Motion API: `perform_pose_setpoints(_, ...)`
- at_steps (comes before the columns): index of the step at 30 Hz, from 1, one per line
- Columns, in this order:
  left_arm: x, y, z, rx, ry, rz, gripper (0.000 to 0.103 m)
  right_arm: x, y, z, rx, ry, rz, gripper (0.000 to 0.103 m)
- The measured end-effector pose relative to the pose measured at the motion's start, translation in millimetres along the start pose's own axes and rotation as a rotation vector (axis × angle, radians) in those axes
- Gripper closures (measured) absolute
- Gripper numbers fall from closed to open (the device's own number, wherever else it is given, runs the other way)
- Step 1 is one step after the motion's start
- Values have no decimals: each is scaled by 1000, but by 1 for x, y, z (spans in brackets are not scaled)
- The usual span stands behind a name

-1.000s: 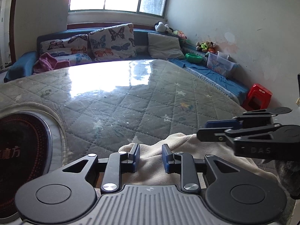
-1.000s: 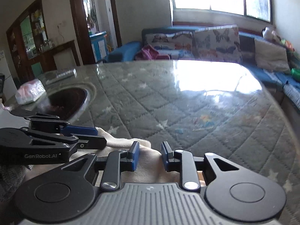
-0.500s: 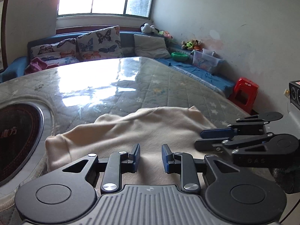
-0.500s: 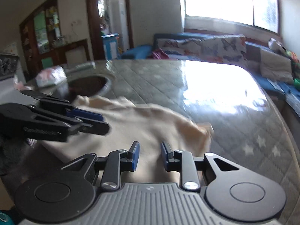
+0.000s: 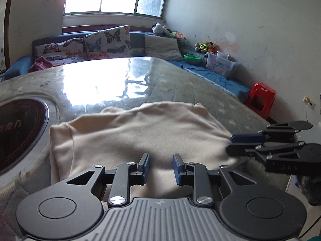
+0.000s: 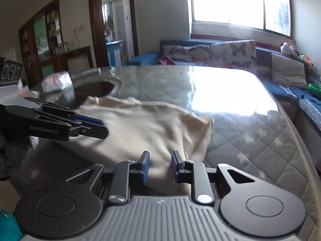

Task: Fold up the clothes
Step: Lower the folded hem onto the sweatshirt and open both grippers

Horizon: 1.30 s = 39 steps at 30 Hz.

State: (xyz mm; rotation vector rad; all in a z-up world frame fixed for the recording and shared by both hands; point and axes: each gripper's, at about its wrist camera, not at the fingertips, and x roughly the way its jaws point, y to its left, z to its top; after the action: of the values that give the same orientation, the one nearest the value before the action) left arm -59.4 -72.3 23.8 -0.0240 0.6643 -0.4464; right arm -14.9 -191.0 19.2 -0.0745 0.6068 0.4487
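Tongs on both sides stand spread and empty: the left gripper [image 5: 159, 167] and right gripper [image 6: 159, 166] hover over the near edge of the cream garment [image 5: 140, 136], which lies ahead on the quilted table [image 5: 180, 84]. For a clean fold, each should probably pinch a near corner, keeping the hem taut between them.

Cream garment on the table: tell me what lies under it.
The cream garment lies spread on the quilted, glossy table cover, which shows all around it. Its left edge reaches toward the round dark inset. Whatever sits directly beneath the cloth is covered and cannot be seen.
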Motion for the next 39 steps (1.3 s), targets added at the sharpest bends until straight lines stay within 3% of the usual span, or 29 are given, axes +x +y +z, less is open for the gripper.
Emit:
perform_pose_setpoints(5,-13,-1,0,6,-25,7,75,-9,-2,-6,-2,-1,-35,81)
perform_pose_setpoints(11,-21,-7,-10,7,-34,12,74,-12,22,4,-59,-57,38,81)
perform_pose_setpoints(16,-21,-7,-19,5,-27,23,74,6,41,0,-120,-23,86,81)
perform_pose_setpoints(22,-28,-8,-21,13,-40,33,72,6,52,-2,-189,-20,83,81)
perform_pose_setpoints(26,-35,-4,-18,-9,-70,48,72,5,59,5,-217,-37,104,81)
perform_pose_setpoints(30,-34,9,-23,-51,-51,85,71,17,69,5,-254,-15,143,81)
perform_pose_setpoints(34,-42,19,-28,-88,-53,70,71,21,69,2,-249,6,154,80)
perform_pose_setpoints(39,-53,32,-22,-123,-105,106,67,15,58,13,-185,-23,163,80)
